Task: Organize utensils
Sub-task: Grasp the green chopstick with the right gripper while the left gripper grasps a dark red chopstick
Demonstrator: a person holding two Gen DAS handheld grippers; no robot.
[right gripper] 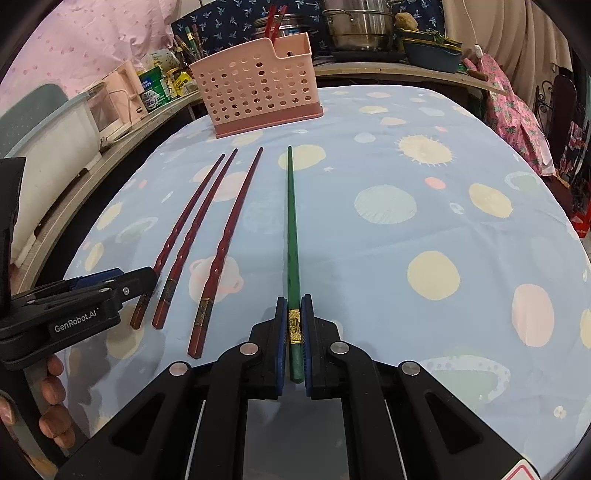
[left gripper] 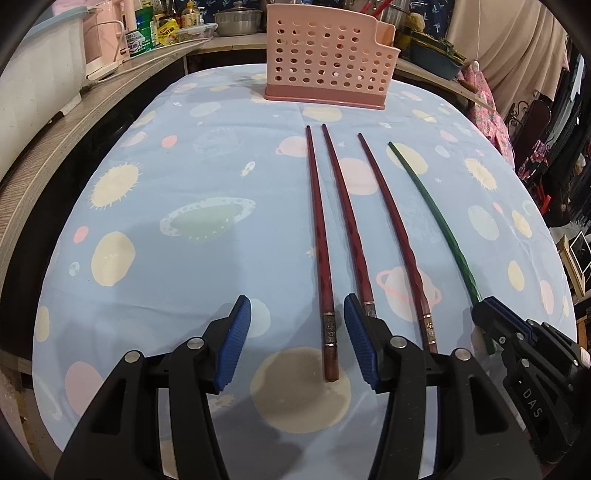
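Three dark red chopsticks (left gripper: 341,206) lie side by side on the blue planet-print cloth (left gripper: 177,192), tips pointing to a pink perforated utensil holder (left gripper: 325,55) at the far end. They also show in the right wrist view (right gripper: 207,225). A green chopstick (right gripper: 293,229) lies right of them. My right gripper (right gripper: 294,306) is shut on the green chopstick's handle end; it shows at the right in the left wrist view (left gripper: 487,314). My left gripper (left gripper: 297,310) is open, its jaws straddling the handle end of the leftmost red chopstick (left gripper: 325,295).
The holder (right gripper: 258,85) shows red chopsticks standing in its back compartment. A wooden counter (left gripper: 55,140) along the left carries white and pink appliances, tins and bottles. Steel pots (right gripper: 358,26) and a blue basin stand behind. Pink fabric hangs at the right.
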